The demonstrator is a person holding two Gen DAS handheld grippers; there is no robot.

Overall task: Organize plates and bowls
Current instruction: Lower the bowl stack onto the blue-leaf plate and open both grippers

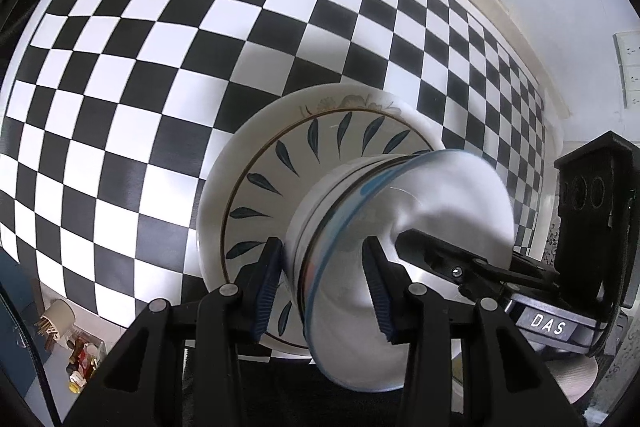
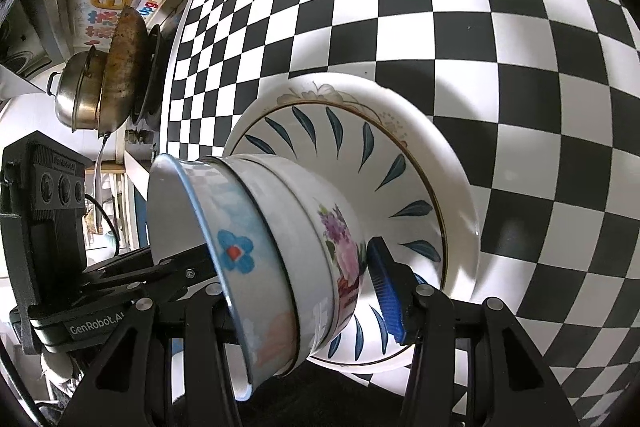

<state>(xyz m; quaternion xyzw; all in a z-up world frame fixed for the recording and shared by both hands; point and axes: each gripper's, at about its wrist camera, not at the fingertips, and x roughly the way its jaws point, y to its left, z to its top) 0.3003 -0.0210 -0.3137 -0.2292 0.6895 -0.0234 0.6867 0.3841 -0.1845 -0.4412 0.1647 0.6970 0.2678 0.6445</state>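
- A stack is seen on the checkered tablecloth (image 1: 120, 75): two nested bowls resting in the well of the leaf-pattern plate (image 1: 256, 163), the plate itself lying on the cloth
- Top of the stack is the blue-rimmed bowl (image 2: 236, 251) with a blue flower on its wall; beneath it, nested, the floral bowl (image 2: 340, 239) with pink and purple blooms
- Both wrist views are rolled, so the stack's axis appears to run sideways; it is judged to stand upright on the plate
- Left gripper (image 1: 324, 291): fingers held apart, one outside the bowl wall and one inside the cavity, straddling the rim of the blue-rimmed bowl; contact of the pads cannot be confirmed
- Right gripper (image 2: 304, 291): only its blue-padded finger (image 2: 384, 287) is visible, standing clear beside the floral bowl's base over the plate; the other finger is hidden behind the bowls, so closure cannot be told
- Key relation: the bowls lie directly between both tools' fingers, approached from opposite sides; the left is judged the nearer to a grip, being already astride the top bowl's rim
- Pots (image 2: 100, 79) are noted at the far counter edge, well apart from the stack
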